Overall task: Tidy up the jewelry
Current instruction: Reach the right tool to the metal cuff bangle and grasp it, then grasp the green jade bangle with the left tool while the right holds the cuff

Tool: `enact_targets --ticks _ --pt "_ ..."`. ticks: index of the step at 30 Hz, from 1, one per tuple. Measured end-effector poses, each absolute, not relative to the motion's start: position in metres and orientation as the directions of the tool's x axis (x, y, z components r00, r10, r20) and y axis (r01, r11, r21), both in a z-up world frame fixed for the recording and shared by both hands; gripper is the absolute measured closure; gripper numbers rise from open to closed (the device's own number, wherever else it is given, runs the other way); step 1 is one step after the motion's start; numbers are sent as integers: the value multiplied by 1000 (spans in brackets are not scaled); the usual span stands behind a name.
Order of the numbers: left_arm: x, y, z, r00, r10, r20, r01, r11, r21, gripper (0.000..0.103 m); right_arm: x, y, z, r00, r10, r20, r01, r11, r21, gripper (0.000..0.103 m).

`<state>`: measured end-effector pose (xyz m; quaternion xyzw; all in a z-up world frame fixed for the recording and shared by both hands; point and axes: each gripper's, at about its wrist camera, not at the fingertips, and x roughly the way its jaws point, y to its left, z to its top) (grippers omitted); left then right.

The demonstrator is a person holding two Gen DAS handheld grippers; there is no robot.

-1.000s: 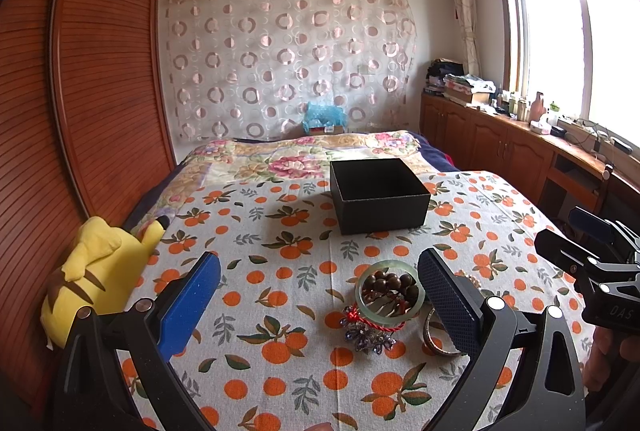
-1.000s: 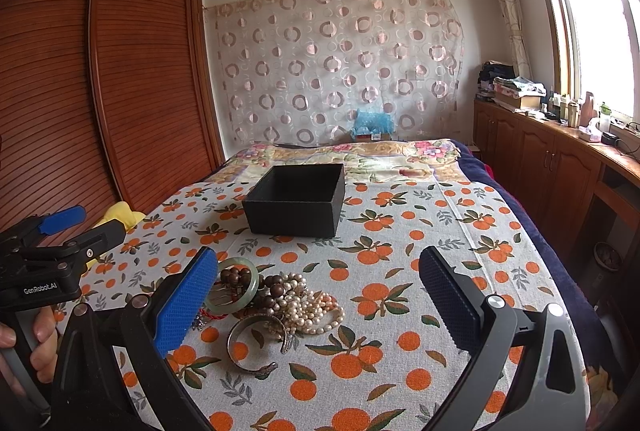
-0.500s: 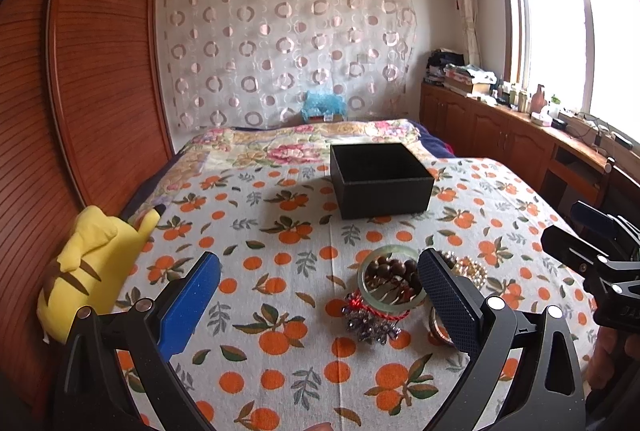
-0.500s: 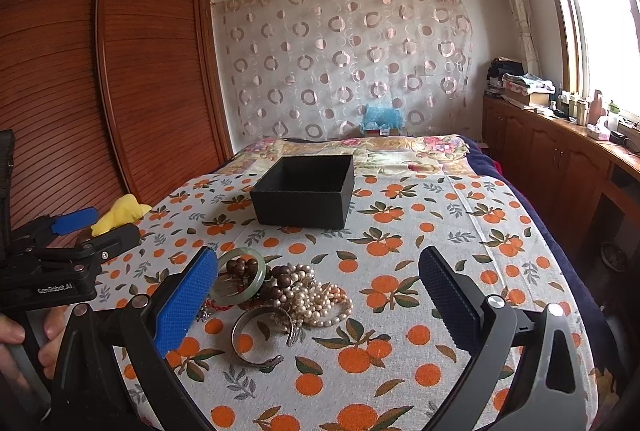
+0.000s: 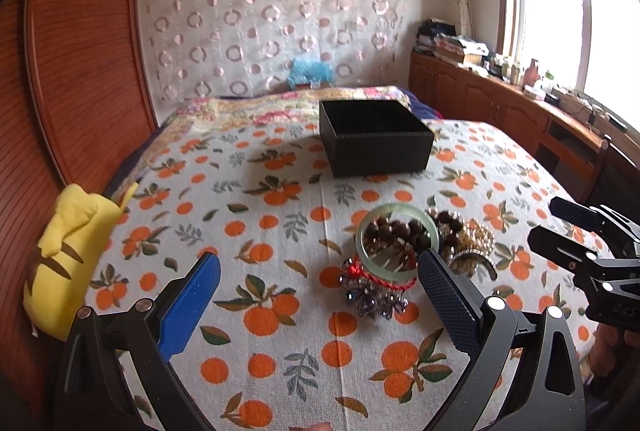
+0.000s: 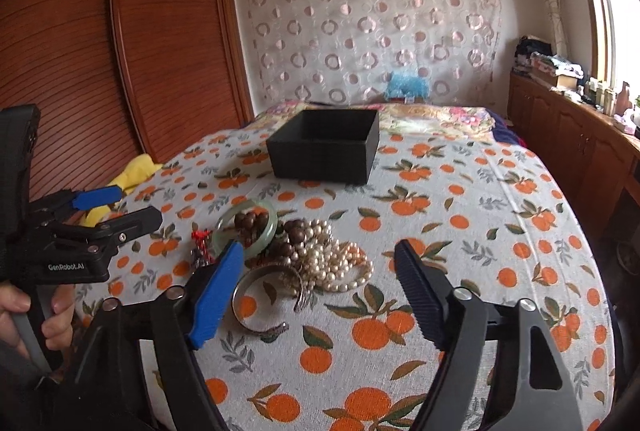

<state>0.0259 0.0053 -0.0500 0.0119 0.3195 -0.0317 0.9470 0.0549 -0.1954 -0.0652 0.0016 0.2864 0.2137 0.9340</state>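
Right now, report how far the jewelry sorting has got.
Done: nothing visible; what shows of the black box looks empty. In hand: nothing; the left claw and right claw are both open, hovering near the pile. Left: everything. The green bangle, brown beads, pearl strand, silver cuff and purple charm on a red cord all lie on the orange-print cloth.
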Motion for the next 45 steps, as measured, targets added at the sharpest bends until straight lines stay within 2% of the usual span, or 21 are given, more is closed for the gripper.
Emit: enact_targets --ticks 4,12,20,21,26,45 --pt "30 3 -61 770 -54 -636 76 997 7 8 59 -190 -78 698 412 -585 -427 896 122 44" --pt "37 -3 -76 731 -69 -679 108 994 15 8 66 -177 -94 622 435 -651 -483 868 118 82" --pt "42 -9 -84 703 -83 -706 134 991 17 8 78 -165 -103 581 403 -707 -505 860 75 85" --pt "43 -10 -84 701 -85 -708 138 990 18 8 79 -165 -104 575 402 -712 -509 857 73 92" --pt "50 -11 -85 690 -101 -717 160 987 15 8 79 -167 -104 585 387 -713 -514 857 43 97" --pt "94 -34 -83 623 -237 -745 297 953 -55 8 76 -204 -69 666 370 -647 -470 883 22 98"
